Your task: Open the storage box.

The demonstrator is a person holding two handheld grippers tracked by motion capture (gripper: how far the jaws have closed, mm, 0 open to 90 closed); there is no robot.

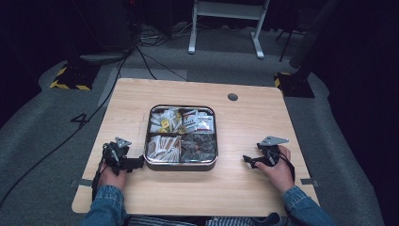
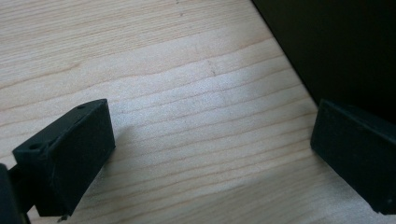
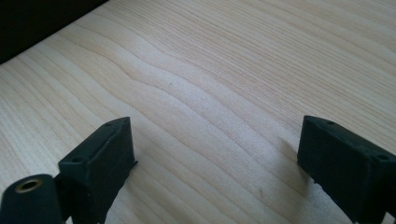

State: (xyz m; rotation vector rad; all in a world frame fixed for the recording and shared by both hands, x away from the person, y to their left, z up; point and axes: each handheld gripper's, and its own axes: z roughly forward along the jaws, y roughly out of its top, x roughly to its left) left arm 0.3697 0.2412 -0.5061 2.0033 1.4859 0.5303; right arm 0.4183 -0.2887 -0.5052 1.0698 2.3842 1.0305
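Observation:
A square metal tray (image 1: 182,165) with four compartments sits mid-table. Its back compartments hold white and yellow sachets (image 1: 165,122) and white packets (image 1: 198,121). The front left holds brown-and-white sticks (image 1: 163,148), the front right dark wrapped pieces (image 1: 198,147). My left gripper (image 1: 139,162) rests on the table just left of the tray, jaws pointing toward it and open over bare wood (image 2: 210,135). My right gripper (image 1: 248,160) lies on the table to the tray's right, well apart from it, open with nothing between its fingers (image 3: 98,163).
The light wooden table (image 1: 244,127) has a round dark cable hole (image 1: 232,97) at the back right. Its front edge runs just behind both hands. Beyond the table lie grey floor, black cables (image 1: 146,66) and a white stand's legs (image 1: 226,28).

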